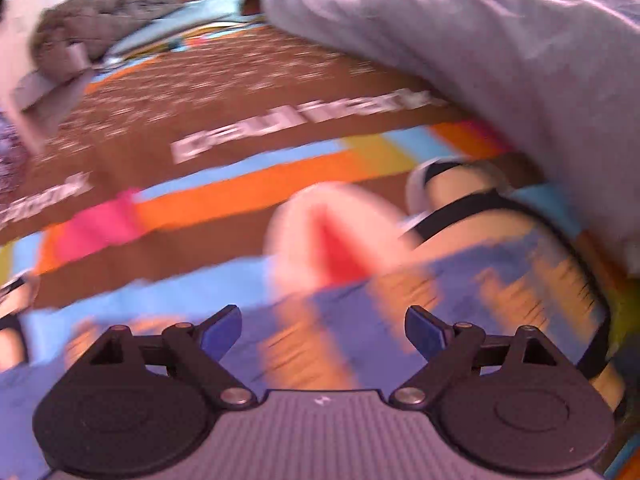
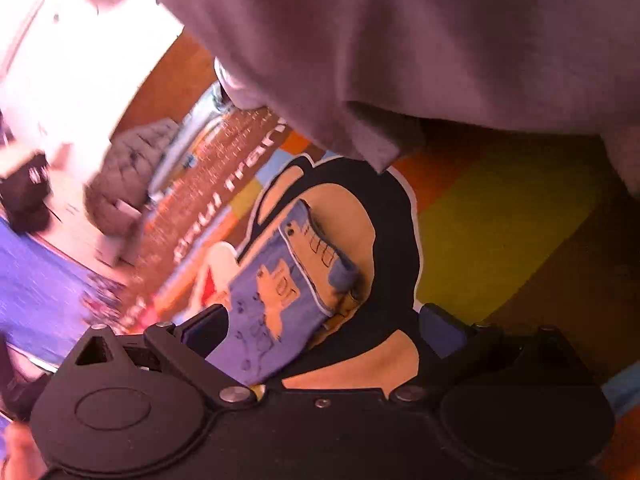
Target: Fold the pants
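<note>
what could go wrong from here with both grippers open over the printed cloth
1. Both views are blurred by motion, so the left gripper and right gripper, both open and holding nothing, may close on the wrong spot.
2. The pale pants lie bunched beside the grippers on the colourful printed cloth; a gripper might pinch that cloth along with them.
3. A grey knitted garment lies close by and might get dragged into a fold.

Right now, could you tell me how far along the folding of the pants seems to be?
Little looks done. The grey pants lie rumpled along the far side of the printed mat, with no clean fold visible. Nothing is in hand: the left gripper and right gripper are both open over the mat, and neither holds cloth. Still left: grasping the pants, spreading them flat and folding them. Motion blur hides finer detail.
</note>
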`<state>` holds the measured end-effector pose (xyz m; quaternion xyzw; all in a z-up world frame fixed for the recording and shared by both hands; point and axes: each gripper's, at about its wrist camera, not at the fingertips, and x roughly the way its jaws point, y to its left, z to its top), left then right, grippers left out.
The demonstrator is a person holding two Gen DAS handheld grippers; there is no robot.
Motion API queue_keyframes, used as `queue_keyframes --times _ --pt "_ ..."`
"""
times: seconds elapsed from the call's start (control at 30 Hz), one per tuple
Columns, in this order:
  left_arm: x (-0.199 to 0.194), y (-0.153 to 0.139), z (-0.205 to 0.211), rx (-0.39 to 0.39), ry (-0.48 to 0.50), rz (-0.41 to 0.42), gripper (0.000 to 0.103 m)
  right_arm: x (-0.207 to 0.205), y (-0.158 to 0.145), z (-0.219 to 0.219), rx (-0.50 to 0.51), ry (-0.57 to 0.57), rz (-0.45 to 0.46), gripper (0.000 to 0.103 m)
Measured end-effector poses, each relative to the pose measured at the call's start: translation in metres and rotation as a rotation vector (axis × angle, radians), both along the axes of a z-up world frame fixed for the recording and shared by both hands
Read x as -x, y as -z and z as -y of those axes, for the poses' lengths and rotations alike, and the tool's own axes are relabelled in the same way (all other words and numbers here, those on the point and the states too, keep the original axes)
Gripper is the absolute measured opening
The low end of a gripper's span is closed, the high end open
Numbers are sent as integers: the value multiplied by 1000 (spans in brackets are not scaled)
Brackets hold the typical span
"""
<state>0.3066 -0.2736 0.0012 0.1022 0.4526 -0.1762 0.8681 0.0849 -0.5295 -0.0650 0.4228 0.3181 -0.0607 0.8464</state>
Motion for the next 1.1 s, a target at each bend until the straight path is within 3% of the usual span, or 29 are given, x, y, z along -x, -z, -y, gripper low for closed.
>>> queue_keyframes --times 0.07,0.13,0.23,0.37,0.43,0.5,0.57,0.67,0.73,0.83,0.93,1.1 --pt "-15 3 33 38 36 -33 91 2 2 5 -29 1 13 92" --pt "-24 6 60 71 73 -83 86 -2 4 5 -39 -13 8 73" --pt "-31 16 90 110 126 -169 80 -9 5 1 -22 -51 -16 60" --pt "-31 36 116 95 168 -272 63 -14 5 -3 -13 -74 -25 59" --pt "-33 45 123 122 180 -338 46 -15 6 -3 -29 -75 -23 59" --pt "-33 43 124 169 175 -349 41 -18 8 -4 -56 -64 -18 59" --pt "-33 38 129 196 185 -358 41 -19 13 0 -87 -37 -13 55" --pt "-34 32 140 170 186 -390 42 -24 16 -1 -85 4 -33 41" --pt "-35 30 145 153 183 -423 54 -26 17 -2 -71 30 -49 28" --pt "-32 28 148 119 177 -422 59 -26 19 -5 -44 83 -61 15" --pt "-31 22 149 113 174 -426 63 -27 6 -20 108 70 -45 12" --pt "-34 6 152 78 171 -422 65 -40 -26 -86 552 -81 10 11"
